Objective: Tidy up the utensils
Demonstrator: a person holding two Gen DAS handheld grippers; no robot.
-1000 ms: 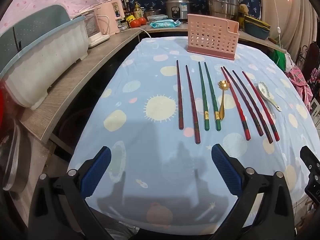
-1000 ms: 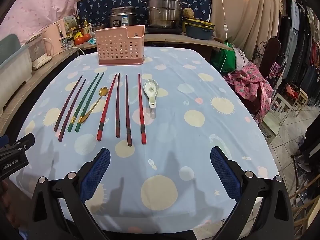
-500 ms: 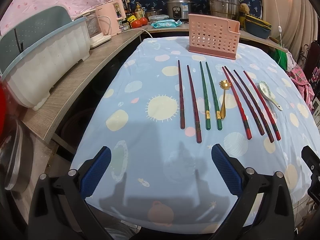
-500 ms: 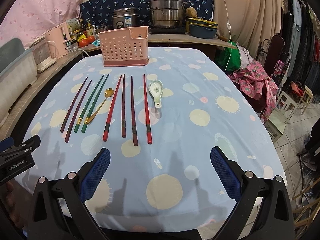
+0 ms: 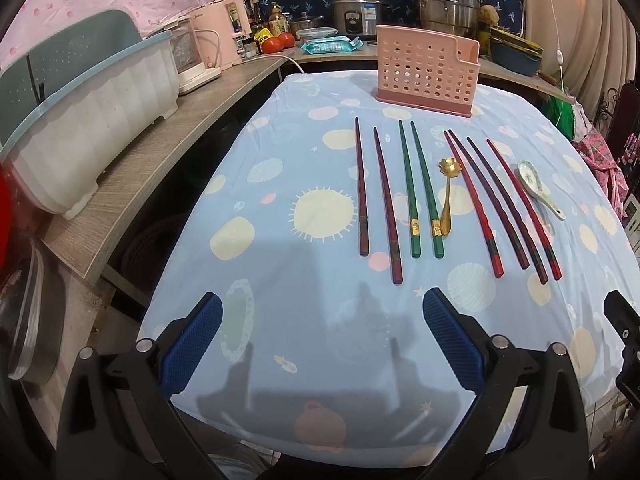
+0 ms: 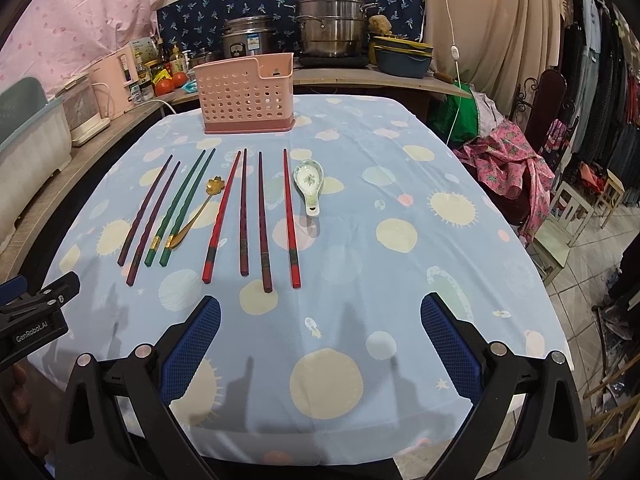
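Note:
Several chopsticks lie in a row on the blue tablecloth [image 5: 280, 312]: two dark maroon ones [image 5: 362, 188], two green ones [image 5: 408, 188] and several red and dark ones [image 5: 504, 204]. A gold spoon [image 5: 447, 200] lies among them and a white ceramic spoon [image 5: 536, 184] at the right. A pink perforated utensil holder [image 5: 426, 70] stands upright at the far end; it also shows in the right wrist view [image 6: 246, 94]. My left gripper [image 5: 322, 340] is open and empty above the near table edge. My right gripper [image 6: 320, 340] is open and empty, short of the chopsticks [image 6: 260, 216].
A wooden counter [image 5: 152, 152] runs along the left with a white and blue dish rack [image 5: 80, 120] and appliances. Pots [image 6: 332, 28] stand behind the table. Chairs and clothes [image 6: 516, 160] crowd the right side. The table's near edge is right below both grippers.
Both grippers have moved slightly forward toward the utensils. They stay open and nothing on the table has moved.

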